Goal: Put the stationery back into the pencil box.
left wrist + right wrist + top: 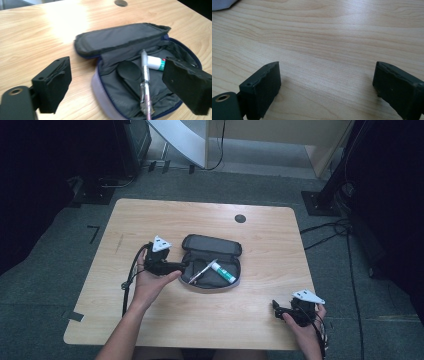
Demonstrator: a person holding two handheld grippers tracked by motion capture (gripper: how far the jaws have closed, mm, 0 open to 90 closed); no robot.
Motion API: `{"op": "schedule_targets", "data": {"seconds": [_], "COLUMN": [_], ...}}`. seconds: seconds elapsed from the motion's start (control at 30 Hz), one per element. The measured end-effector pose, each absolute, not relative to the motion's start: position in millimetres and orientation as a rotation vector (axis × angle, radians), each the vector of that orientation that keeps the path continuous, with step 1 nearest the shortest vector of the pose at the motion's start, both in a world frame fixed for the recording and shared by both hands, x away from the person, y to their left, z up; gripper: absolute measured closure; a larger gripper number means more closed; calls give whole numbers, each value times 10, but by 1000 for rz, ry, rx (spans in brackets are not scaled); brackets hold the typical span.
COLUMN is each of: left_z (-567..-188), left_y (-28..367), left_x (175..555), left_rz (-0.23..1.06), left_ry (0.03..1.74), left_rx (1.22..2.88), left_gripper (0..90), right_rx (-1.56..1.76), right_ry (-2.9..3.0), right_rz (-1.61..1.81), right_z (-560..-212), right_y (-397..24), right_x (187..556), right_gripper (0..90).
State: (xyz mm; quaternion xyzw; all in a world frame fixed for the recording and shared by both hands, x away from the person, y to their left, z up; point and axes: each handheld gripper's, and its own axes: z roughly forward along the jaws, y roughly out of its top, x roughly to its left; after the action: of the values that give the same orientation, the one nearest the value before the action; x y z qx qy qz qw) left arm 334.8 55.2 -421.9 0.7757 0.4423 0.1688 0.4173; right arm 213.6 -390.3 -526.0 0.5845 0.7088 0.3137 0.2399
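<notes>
pen (145, 82) tip: cut off at bottom edge | tube (156, 63): half hidden behind gripper

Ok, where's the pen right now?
The pen lies inside the open pouch at the table's middle in the high view, left of the green-and-white tube and just right of the left hand-held gripper.

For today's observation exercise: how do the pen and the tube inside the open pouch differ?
The pen is long, thin and clear; the tube is short, thick and white with a green end. The pen lies across the tube, reaching the pouch's near edge; the tube sits underneath, deeper inside. Both rest in the same open compartment.
</notes>
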Motion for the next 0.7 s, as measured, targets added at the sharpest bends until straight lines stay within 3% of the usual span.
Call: {"op": "schedule_targets", "data": {"seconds": [0.13, 0.7], "left_z": [-4189, -4323], "left_y": [700, 1373], "left_x": [3293, 3032], "left_rz": [467, 551], "left_ry": [1147, 1279], "left_rx": [1948, 1901], "left_gripper": [0, 0], "right_rx": [1603, 1603], "right_ry": [1939, 1954], "right_rz": [859, 850], "right_z": [-5261, -5264], "right_y": [-3901, -3891], "right_x": [2141, 2153], "right_gripper": [64, 24]}}
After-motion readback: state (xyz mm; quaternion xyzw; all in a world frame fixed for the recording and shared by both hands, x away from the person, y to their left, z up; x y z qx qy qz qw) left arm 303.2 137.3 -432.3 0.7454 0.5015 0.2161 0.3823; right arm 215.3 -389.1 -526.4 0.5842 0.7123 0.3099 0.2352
